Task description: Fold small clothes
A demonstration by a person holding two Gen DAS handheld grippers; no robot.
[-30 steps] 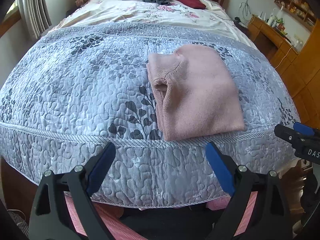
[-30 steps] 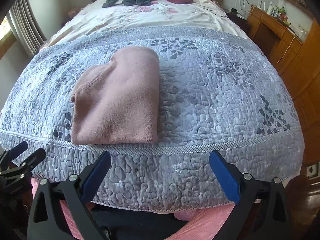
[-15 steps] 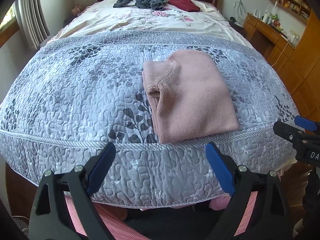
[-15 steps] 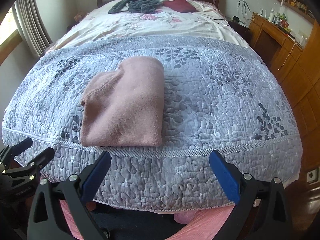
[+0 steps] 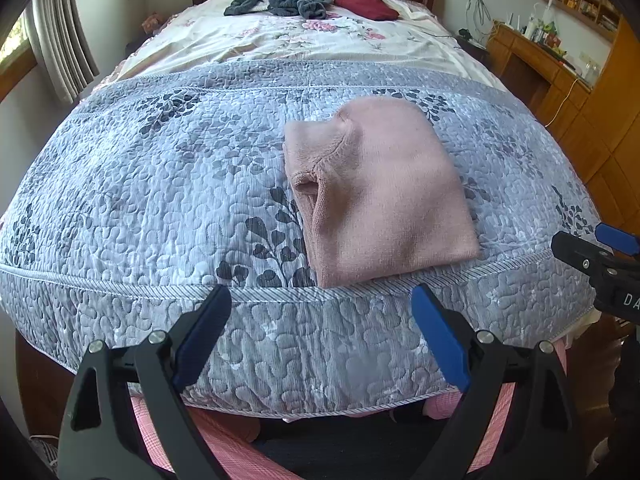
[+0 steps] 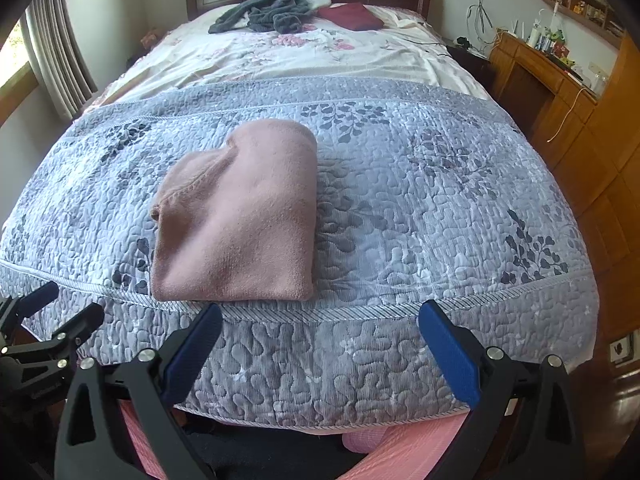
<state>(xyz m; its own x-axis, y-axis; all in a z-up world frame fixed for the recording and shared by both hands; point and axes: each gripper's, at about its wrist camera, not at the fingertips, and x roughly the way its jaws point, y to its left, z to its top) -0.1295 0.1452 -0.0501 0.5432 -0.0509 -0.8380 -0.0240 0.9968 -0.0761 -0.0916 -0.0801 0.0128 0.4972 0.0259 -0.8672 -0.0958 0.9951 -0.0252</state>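
Near quilt [image 5: 160, 200] edge lies folded pink garment [image 5: 384, 196].

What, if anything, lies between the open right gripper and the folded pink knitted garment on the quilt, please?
Nothing visible does. Only bare grey quilted bedspread separates the right gripper from the folded pink knitted garment, which lies near the bed's front edge.

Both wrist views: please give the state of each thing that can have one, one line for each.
Pink garment: folded, lying flat near the quilt's front edge.
Quilt: spread over the foot of the bed.
Grey clothes: unfolded, heaped near the headboard.
Red garment: lying beside the grey clothes.
Left gripper: open, empty.
Right gripper: open, empty.
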